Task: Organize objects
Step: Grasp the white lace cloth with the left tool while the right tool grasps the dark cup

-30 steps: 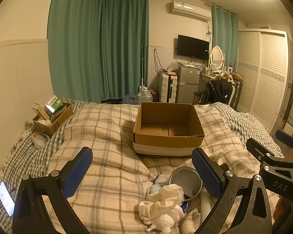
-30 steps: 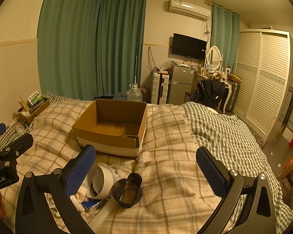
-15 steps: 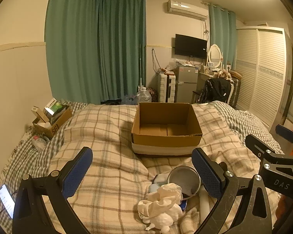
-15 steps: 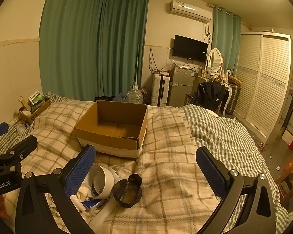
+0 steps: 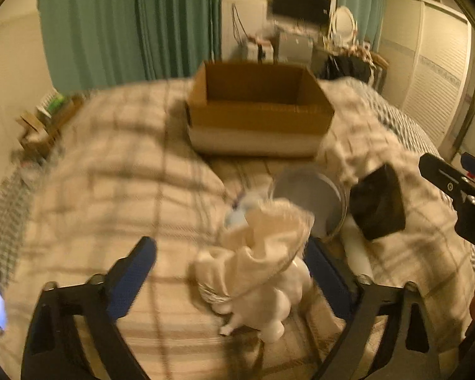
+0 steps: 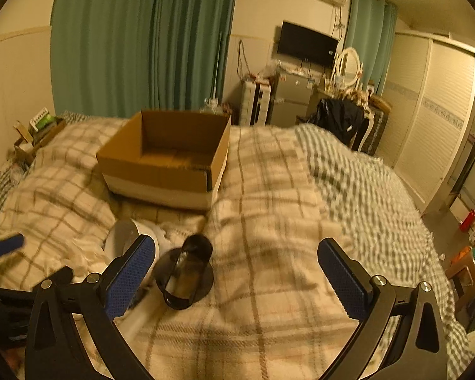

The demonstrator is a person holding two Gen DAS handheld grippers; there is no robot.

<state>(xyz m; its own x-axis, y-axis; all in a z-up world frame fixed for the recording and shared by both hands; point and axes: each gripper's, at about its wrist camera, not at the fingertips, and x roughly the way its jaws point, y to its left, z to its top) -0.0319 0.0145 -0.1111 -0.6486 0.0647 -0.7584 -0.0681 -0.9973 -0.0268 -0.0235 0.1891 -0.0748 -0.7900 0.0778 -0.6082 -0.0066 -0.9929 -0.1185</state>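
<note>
White cloth bundle (image 5: 262, 253): it is seen just in front of the cardboard box (image 5: 259, 110), on the plaid blanket (image 5: 110, 190), now lying between the left gripper's 2 fingers where 0.5 s ago it lay well below them.
Left gripper (image 5: 234, 272): it has been lowered and tilted toward the pile since 0.5 s ago; its jaws are held wide apart, nothing is clamped yet, and the view is blurred by motion.
White cup (image 5: 313, 196): it lies on its side just behind the cloth, nearer the box, touching or almost touching the cloth.
Black holder (image 6: 186, 278): it rests beside the cup, in front of the box's right corner.
Right gripper (image 6: 237, 272): it has been brought slightly forward; its jaws are spread, nothing is held, and the holder sits inside its left finger.
Cardboard box: it is open on top, and nothing is seen inside it.
Meaning: a first pick is judged to be starting, with the cloth as the likely target; nothing has been packed.
</note>
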